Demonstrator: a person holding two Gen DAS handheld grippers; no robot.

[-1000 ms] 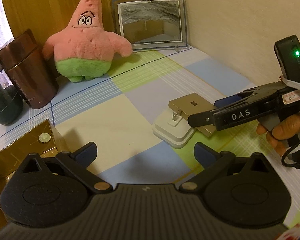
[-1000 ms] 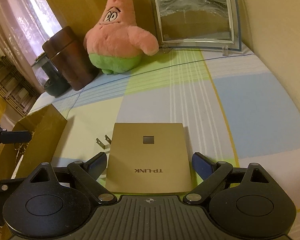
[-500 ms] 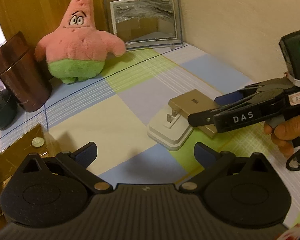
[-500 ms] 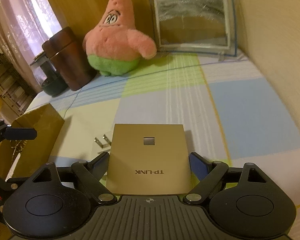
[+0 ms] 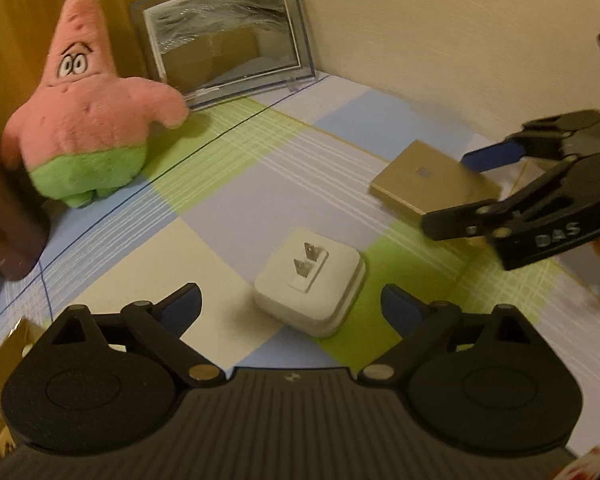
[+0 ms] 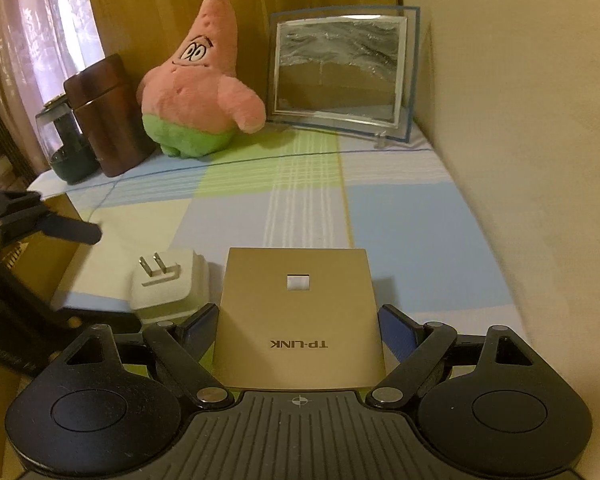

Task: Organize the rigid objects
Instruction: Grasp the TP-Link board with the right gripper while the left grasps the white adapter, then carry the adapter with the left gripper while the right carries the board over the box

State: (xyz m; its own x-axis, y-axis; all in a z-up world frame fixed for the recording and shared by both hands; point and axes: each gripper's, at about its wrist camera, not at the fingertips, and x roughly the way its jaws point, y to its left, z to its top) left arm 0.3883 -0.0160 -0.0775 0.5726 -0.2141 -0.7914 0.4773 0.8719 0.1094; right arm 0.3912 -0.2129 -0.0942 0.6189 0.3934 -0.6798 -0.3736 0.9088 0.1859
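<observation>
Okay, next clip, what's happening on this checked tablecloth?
A person works with two hand-held grippers over the checked tablecloth. The right hand-held gripper has its blue pads against both sides of the flat gold TP-LINK square box, apparently gripping it. The left hand-held gripper hovers just short of the white square plug adapter, prongs up, its jaws closing with nothing between them yet. A pink star plush toy and a glass-framed picture stand at the back.
</observation>
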